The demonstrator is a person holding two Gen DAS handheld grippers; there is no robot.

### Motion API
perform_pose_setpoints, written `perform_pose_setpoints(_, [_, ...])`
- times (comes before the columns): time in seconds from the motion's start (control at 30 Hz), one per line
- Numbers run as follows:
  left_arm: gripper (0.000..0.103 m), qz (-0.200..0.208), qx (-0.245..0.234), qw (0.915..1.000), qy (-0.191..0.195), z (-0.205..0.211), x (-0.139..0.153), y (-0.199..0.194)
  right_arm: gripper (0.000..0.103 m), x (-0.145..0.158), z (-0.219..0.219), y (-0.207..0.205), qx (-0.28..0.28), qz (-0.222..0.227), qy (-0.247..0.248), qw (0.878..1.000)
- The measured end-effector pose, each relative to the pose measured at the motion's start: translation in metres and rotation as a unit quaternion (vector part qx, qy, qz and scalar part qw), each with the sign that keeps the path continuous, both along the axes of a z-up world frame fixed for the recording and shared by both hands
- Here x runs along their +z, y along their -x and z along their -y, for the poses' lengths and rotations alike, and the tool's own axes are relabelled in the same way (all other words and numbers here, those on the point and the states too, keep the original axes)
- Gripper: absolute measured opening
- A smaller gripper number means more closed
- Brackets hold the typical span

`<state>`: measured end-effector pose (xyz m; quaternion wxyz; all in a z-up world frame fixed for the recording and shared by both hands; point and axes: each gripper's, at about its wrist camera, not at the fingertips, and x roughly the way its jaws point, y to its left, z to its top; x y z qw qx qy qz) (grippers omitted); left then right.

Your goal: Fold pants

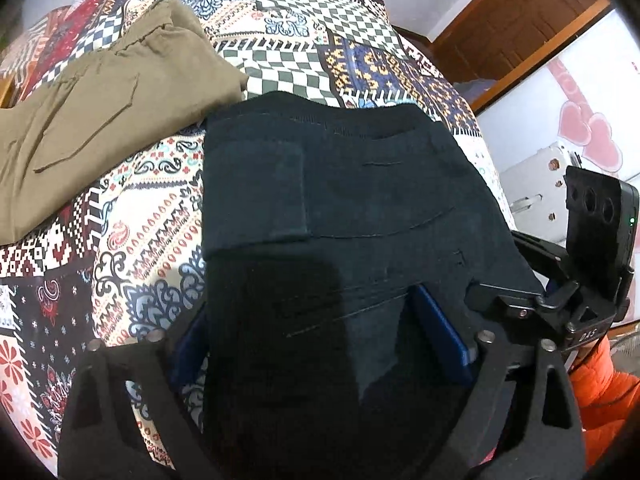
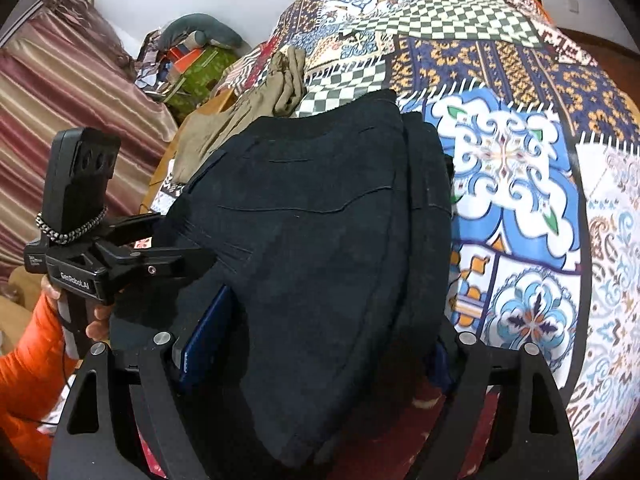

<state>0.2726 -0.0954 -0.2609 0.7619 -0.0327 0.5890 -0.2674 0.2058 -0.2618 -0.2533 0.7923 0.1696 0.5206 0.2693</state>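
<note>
Folded black pants (image 1: 340, 200) lie on a patchwork bedspread (image 1: 300, 32), with their near end between my fingers. My left gripper (image 1: 312, 312) stands wide open over that end. One blue pad (image 1: 436, 336) rests on the cloth and the other sits at the pants' left edge. In the right wrist view the same black pants (image 2: 320, 220) bulge up between the wide jaws of my right gripper (image 2: 332, 320), whose left pad (image 2: 204, 340) lies against the fabric. Neither pair of pads visibly pinches the cloth. Each gripper shows in the other's view: left gripper (image 2: 200, 254), right gripper (image 1: 480, 292).
Folded khaki pants (image 1: 100, 120) lie to the left of the black ones, and the khaki pants (image 2: 248, 112) also show behind them. A person's orange sleeve (image 2: 24, 380) holds the left gripper. A striped curtain (image 2: 60, 100) and clutter (image 2: 192, 60) stand beyond the bed. A wooden door (image 1: 520, 28) is at the right.
</note>
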Motion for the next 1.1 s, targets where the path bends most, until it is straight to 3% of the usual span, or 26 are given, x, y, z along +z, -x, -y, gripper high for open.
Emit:
perform_pose_setpoints(0.2, [0.057, 0.041, 0.009, 0.9991, -0.006, -0.007, 0.015, 0.007, 0.058, 0.007, 0.005, 0.002, 0.004, 0.013, -0.008, 1.000])
perform_pose_setpoints(0.4, [0.036, 0.066, 0.015, 0.9977, 0.002, -0.013, 0.032, 0.013, 0.042, 0.022, 0.001, 0.004, -0.002, 0.042, 0.008, 0.999])
perform_pose_setpoints(0.7, [0.029, 0.107, 0.011, 0.9940, 0.020, -0.006, 0.060, 0.026, 0.030, 0.055, 0.003, 0.006, -0.012, 0.087, 0.026, 0.996])
perform_pose_setpoints(1.1, [0.029, 0.188, 0.030, 0.9811, 0.033, -0.017, 0.117, 0.031, 0.029, 0.102, -0.003, -0.003, -0.014, 0.159, 0.042, 0.986])
